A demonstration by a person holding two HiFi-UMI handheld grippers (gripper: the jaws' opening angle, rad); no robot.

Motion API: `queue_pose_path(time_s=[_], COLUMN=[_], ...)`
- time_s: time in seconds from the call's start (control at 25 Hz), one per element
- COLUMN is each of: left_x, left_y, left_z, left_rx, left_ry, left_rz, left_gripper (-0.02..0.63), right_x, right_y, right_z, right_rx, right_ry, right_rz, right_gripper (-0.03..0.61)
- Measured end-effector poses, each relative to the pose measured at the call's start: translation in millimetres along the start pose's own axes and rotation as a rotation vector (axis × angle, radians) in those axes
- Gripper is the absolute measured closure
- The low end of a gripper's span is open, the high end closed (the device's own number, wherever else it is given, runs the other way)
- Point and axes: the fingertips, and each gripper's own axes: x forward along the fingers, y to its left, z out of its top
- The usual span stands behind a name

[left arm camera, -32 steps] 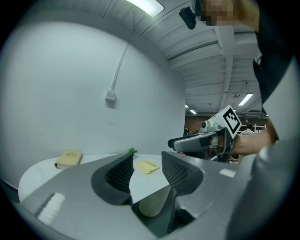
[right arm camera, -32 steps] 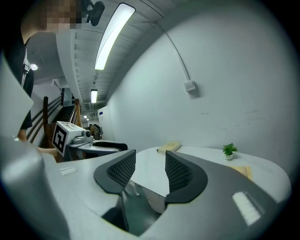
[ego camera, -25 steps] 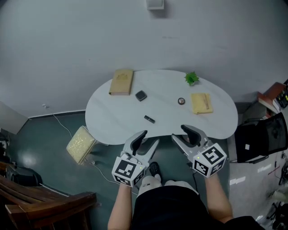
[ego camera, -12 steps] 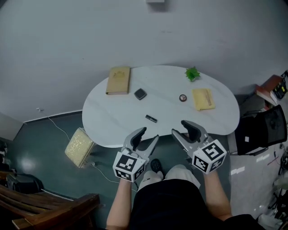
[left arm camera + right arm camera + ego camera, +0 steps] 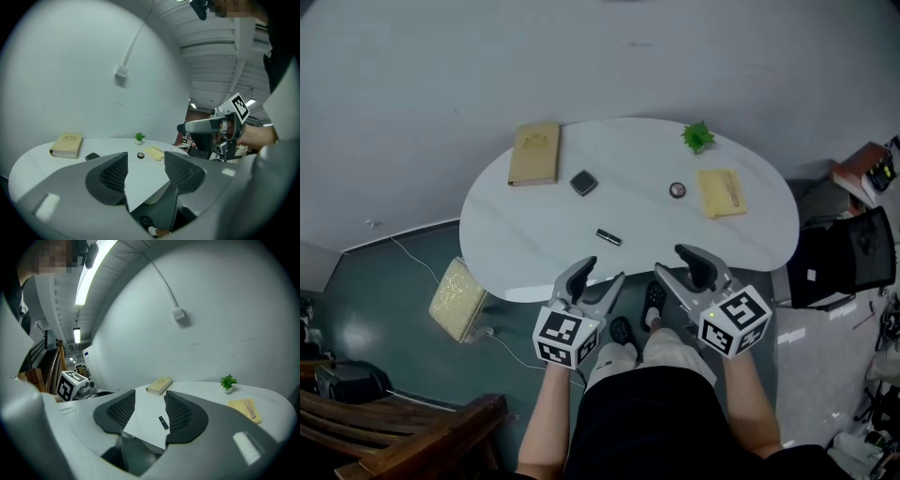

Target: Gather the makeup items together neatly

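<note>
head view alone lays out the whole white, glossy, kidney-shaped table (image 5: 534,248). a small black tube (image 5: 608,236) lies flat toward 6 o'clock, and a dark square compact (image 5: 583,183) sits at 10 o'clock, near a tan hardback book (image 5: 534,155). a round dark pot (image 5: 677,190) is at 1 o'clock and a yellow cloth (image 5: 722,192) bearing a thin stick at 2 o'clock. a little green potted plant (image 5: 697,138) stands near 12 o'clock. all of these lie well apart from each other.

the left gripper (image 5: 602,273) and right gripper (image 5: 673,262) hang off the table's 6 o'clock edge, above the person's legs and shoes, touching nothing.

left gripper view shows its ribbed dark pads (image 5: 115,173) released. the jaws have just been opening, with only bare tabletop seen between them. right gripper view shows its jaws spread wide too, and the black tube appears in the gap but lies far beyond the tips.

only the gripper views show a white wall box (image 5: 178,314) with its cable. only head view shows the yellow woven cushion (image 5: 455,298) on the floor at 8 o'clock.
</note>
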Motion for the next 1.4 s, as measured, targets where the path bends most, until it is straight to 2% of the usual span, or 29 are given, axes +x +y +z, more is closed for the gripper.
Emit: queue_pose_path(time_s=[0.44,0.68,1.0,1.4], left_x=[46.3,69.6,96.9,120.2], left_y=[29.2,50.8,69.1,90.7], left_z=[-32.9,-48.6,-78.3,-113.8], left_rx=[-0.012,-0.057,-0.162,-0.385], left_ry=[0.125,0.2,0.293,0.32], left_rz=[0.072,0.123,0.199,0.348], left_gripper=[0.359,0.353,0.353,0.353], right_x=[28.4,56.6,89.0,113.4], right_y=[-39.6,-65.4,-90.0,-107.0], right_z=[2.0,2.5,4.4,-7.4], right_rx=[0.018,0.016,0.009,-0.012], right_ry=[0.057,0.11,0.151,0.226], right_rz=[0.061,0.115,0.205,0.323], right_gripper=[0.39,0.39,0.39,0.39])
